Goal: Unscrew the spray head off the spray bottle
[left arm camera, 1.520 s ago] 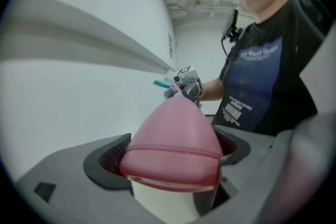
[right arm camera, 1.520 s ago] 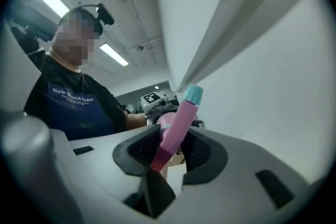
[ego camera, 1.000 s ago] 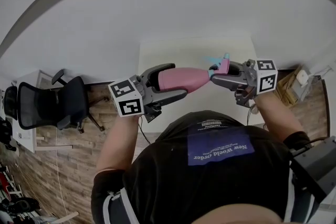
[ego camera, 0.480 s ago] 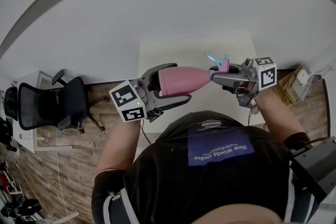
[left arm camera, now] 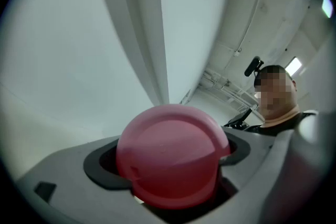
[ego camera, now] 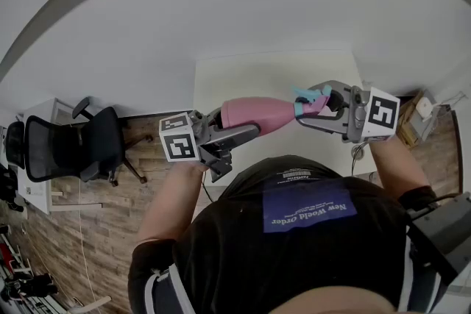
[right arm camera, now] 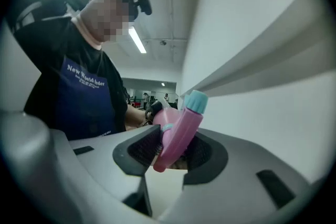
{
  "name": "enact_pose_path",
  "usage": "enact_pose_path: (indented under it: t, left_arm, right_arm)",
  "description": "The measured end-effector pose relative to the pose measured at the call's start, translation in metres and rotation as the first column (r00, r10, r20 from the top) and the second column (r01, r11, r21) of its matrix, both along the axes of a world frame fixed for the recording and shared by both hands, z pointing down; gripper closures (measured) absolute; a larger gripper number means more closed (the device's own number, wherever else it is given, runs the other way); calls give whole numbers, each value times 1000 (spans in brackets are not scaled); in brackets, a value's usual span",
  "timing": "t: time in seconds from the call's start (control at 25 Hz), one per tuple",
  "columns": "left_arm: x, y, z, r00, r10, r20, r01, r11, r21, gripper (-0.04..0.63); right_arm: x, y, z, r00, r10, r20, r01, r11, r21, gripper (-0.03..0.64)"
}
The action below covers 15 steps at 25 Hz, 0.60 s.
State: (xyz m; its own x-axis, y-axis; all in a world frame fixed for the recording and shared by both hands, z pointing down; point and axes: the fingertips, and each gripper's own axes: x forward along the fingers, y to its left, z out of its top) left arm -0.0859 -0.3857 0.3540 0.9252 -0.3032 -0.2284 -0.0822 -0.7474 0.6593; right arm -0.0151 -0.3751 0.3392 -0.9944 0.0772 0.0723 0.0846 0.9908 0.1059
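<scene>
In the head view, the person's dark-shirted torso (ego camera: 294, 254) at 6 o'clock covers the near edge of the white counter (ego camera: 250, 73). The base of the pink plastic spray bottle (ego camera: 254, 112) is buried between the fingers of the left gripper (ego camera: 239, 121).

In the left gripper view that rounded base fills the gap between the fingers and hides the bottle's neck and everything beyond it. The gripper's grey body is cut off at 6 o'clock.

In the right gripper view, the pink-and-teal spray head (right arm camera: 181, 128) between the right gripper (right arm camera: 173, 152) fingers covers most of the bottle behind it.

The small objects (ego camera: 15, 283) at the head view's 8 o'clock edge are too small to tell.
</scene>
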Motion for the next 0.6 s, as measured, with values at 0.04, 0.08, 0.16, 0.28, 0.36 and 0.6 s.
enact_pose_path:
  t: [0.04,0.08,0.16,0.28,0.36,0.6]
  left_arm:
    - [0,0,0,1000,6,-19,-6,1000,-10,115]
    - [0,-1,0,999,9,-35,-9,1000,-12,115]
    - [0,0,0,999,3,-55,-3,1000,10,116]
    - [-5,3,-1,998,-32,-59,37,995,89,117]
    - [-10,5,2,997,-64,-33,68,985,158,117]
    - [-12,5,4,971,-197,136,122,896,426,117]
  right_arm:
    - [0,2,-1,1000,0,-5,1,999,48,497]
    - [0,4,-1,1000,2,-11,-1,996,85,497]
    - [1,4,-1,1000,11,-24,-8,993,117,497]
    - [1,0,-7,999,40,10,-40,997,70,497]
    - [3,-6,-13,996,61,61,-61,998,-9,487]
    - [40,-28,-3,987,56,152,20,890,-456,353]
